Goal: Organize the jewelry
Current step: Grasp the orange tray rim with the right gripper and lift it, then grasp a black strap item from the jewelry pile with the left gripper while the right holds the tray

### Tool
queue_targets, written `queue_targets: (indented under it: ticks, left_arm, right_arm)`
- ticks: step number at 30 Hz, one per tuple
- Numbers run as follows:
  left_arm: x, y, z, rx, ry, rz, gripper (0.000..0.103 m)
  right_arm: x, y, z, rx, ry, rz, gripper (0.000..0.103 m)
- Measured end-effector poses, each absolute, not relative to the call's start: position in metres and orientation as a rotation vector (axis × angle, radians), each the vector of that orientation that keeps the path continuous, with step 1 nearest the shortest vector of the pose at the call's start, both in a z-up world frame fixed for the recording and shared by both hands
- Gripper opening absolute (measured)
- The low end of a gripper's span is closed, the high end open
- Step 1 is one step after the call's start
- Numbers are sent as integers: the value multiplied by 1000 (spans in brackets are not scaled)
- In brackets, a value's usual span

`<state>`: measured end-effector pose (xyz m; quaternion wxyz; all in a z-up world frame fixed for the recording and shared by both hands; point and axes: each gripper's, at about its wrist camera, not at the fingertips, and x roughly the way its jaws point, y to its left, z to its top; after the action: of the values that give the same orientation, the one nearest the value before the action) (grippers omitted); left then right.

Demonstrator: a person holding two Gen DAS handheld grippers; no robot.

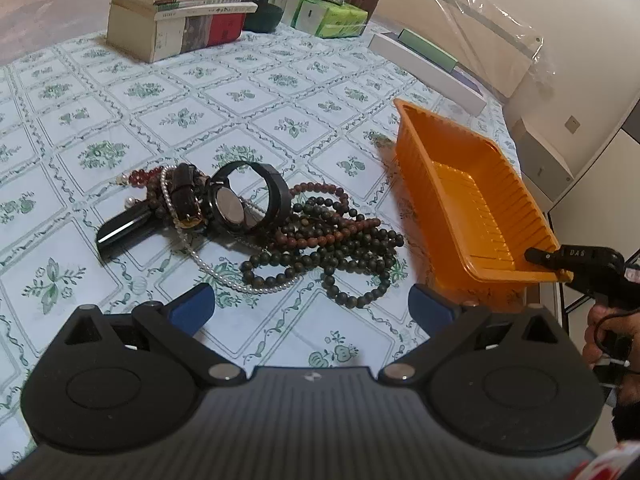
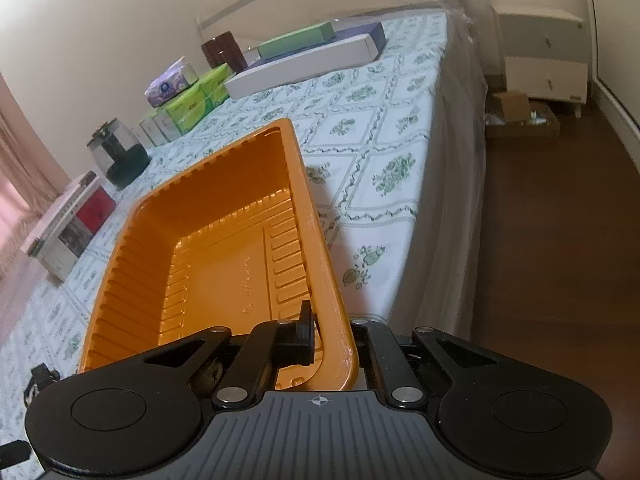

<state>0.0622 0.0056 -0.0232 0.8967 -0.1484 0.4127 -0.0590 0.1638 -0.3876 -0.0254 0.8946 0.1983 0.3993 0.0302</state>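
None of the jewelry pile (image 1: 256,220) has been moved yet; it lies left of the empty orange tray (image 1: 472,200) on the desk. Tray rim is pinched by right hand-held gripper (image 2: 320,336); left hand-held gripper (image 1: 312,304), spread & empty, is held just short of the pile. Sorting all remains.

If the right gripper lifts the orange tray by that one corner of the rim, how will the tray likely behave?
The orange tray looks thin moulded plastic, so probably light, and its rim may flex where the right gripper pinches it. It is empty, so little should weigh it down. Held at one corner, it will likely hang tilted.
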Motion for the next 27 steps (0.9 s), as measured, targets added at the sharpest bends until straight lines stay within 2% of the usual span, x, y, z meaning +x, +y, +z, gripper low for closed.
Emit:
queue_targets:
  ticks: [12,19,21,27]
  left_arm:
    - [62,27,-17,-233,809,-78,102]
    - [68,52,-18,-79,773,-30,102]
    - [71,61,-20,-53,771,-17,100]
    - [82,76,-33,41,799,-9,87]
  right_arm:
    - [153,-330,30,-12,745,102,4]
    - [148,-300,38,-203,716,116,4]
    - [148,-295,39,-218,714,113,4]
    - [150,-291,39,-224,721,103,4]
